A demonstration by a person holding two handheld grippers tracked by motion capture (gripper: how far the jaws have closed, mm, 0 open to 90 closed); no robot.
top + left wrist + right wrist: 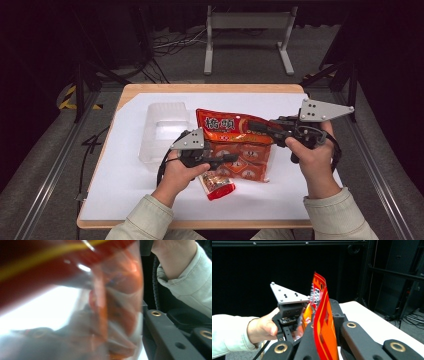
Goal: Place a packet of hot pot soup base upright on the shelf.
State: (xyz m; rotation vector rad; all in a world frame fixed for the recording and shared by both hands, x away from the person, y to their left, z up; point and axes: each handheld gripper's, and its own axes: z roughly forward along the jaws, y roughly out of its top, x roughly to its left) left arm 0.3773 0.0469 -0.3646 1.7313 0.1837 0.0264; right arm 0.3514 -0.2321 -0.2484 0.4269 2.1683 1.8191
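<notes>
Red foil everywhere: the left gripper (231,158) has its jaws on the lower clear part of the snack bag (239,145), while the right gripper (259,126) clamps the top edge, so the bag hangs between both.

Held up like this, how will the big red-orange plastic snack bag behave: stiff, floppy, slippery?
The big red-orange plastic snack bag probably flops: its top edge curls beyond the right gripper. The glossy film looks slippery. Small packets inside may shift and sag.
</notes>
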